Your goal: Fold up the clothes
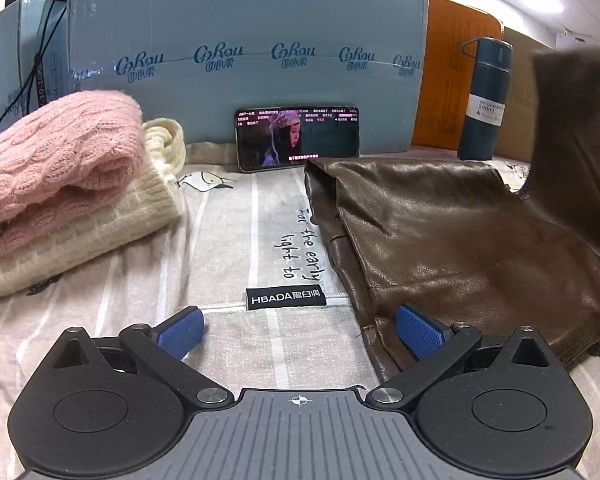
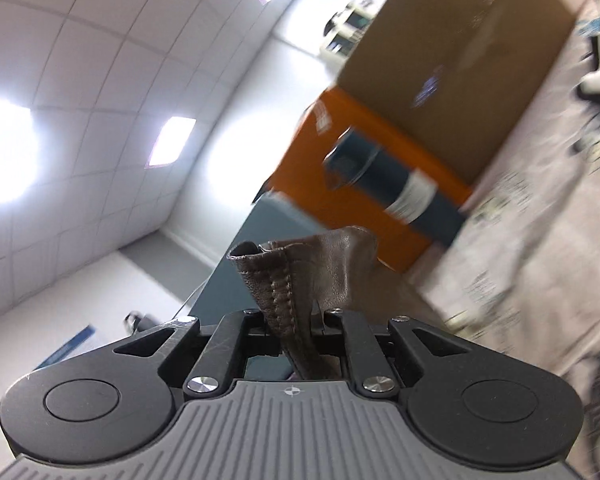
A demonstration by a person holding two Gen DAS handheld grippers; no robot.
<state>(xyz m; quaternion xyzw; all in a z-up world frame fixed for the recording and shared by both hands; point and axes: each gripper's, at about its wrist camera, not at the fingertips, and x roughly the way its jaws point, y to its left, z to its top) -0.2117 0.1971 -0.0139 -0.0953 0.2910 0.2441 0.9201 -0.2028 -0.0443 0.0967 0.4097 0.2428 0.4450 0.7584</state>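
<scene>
A brown leather garment (image 1: 460, 240) lies on the patterned sheet (image 1: 228, 240) at the right of the left wrist view, and one part of it is lifted at the far right edge. My left gripper (image 1: 298, 330) is open and empty, low over the sheet, with its right blue pad (image 1: 420, 330) over the garment's near left edge. My right gripper (image 2: 290, 320) is shut on a stitched edge of the brown leather garment (image 2: 300, 268) and holds it up in the air, tilted toward the ceiling.
A folded pink sweater (image 1: 56, 156) lies on a folded cream sweater (image 1: 72, 236) at the left. A phone (image 1: 298, 138) leans on a blue carton (image 1: 244, 52) at the back. A dark green flask (image 1: 486, 100) stands by an orange box (image 1: 456, 72).
</scene>
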